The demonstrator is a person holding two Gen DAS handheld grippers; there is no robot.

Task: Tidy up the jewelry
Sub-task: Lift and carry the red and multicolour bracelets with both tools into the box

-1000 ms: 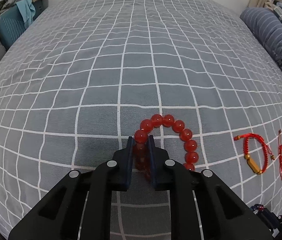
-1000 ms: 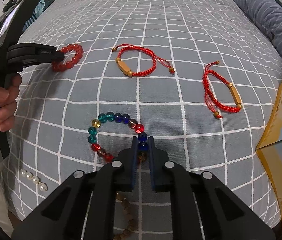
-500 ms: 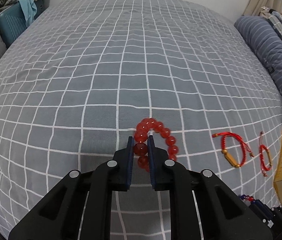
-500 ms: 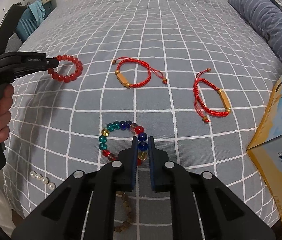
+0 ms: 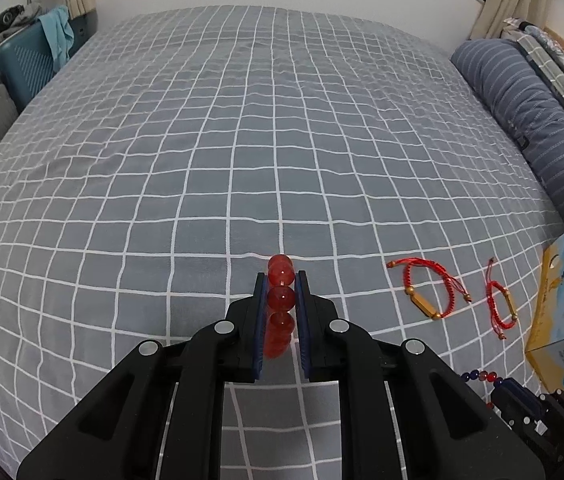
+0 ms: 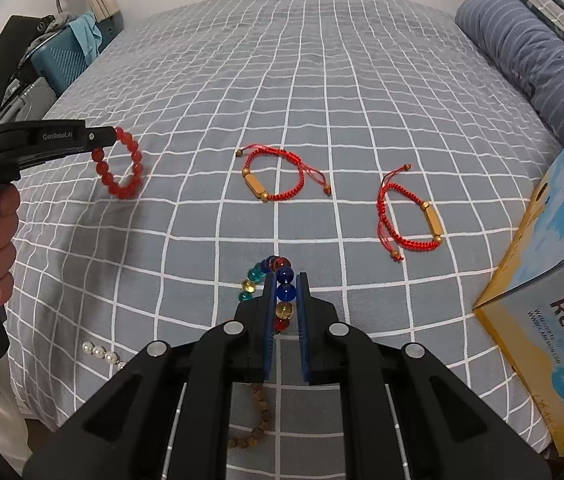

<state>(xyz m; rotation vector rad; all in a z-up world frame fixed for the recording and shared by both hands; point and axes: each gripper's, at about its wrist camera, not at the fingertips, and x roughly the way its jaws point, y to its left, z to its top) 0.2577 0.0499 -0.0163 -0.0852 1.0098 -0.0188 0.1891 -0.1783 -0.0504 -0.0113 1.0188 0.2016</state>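
The left claw (image 5: 281, 280) is closed on the red bracelet (image 6: 121, 168), hanging above the bed (image 6: 322, 80); the right claw (image 6: 285, 280) pinches the multicolour bracelet (image 6: 260, 278), seemingly raised; two cord bracelets (image 6: 278, 178) lie beyond.

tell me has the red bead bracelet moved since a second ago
Yes. In the right wrist view the red bead bracelet lay on the bedspread earlier; now it hangs lifted from the left gripper.

Even, soft indoor light; faint shadows; sharp centre; strong fisheye bending and dark vignetted corners.
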